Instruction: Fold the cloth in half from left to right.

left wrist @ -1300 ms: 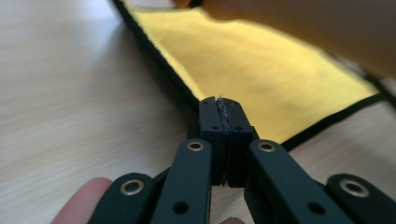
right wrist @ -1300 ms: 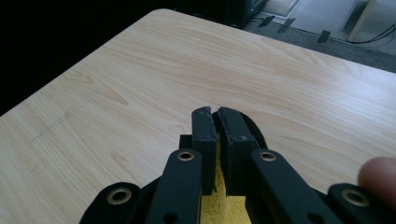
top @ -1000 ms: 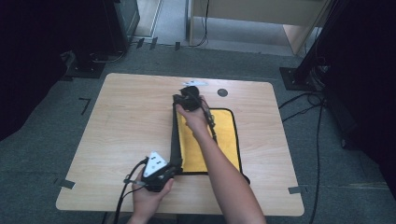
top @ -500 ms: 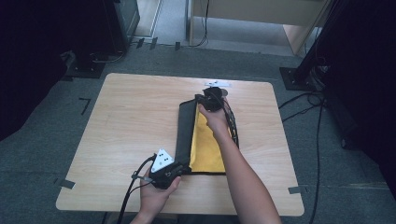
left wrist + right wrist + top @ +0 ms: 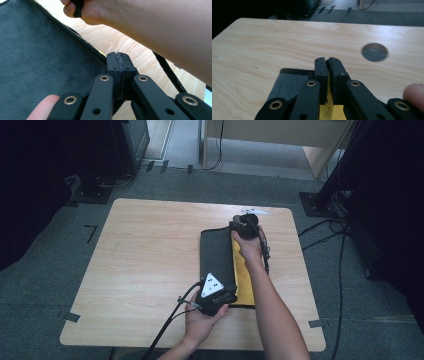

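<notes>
On the right half of the pale wood-grain table (image 5: 150, 250), high view: I log one cloth (image 5: 220, 257), dark grey on one face and yellow on the other, folded lengthwise so the grey flap covers most of the yellow. Against the frame a second ago, the grey flap has swung across to the right, the exposed yellow has narrowed to a strip, and both my hands have shifted rightward. My left gripper (image 5: 216, 296) pinches the cloth's near edge; my right gripper (image 5: 245, 226) pinches the far edge, just short of a round hole in the tabletop. Left gripper view: the left gripper (image 5: 119, 58) has its black jaws pressed together on the cloth's (image 5: 37, 55) dark stitched hem; the nap reads soft and plush, a detail the high view lacks, and my right forearm crosses above. Right gripper view: the right gripper (image 5: 327, 62) is clamped on a thin yellow fold of the cloth (image 5: 287, 85), grey pile at left, and the hole (image 5: 375, 52) shows grey floor through it.
</notes>
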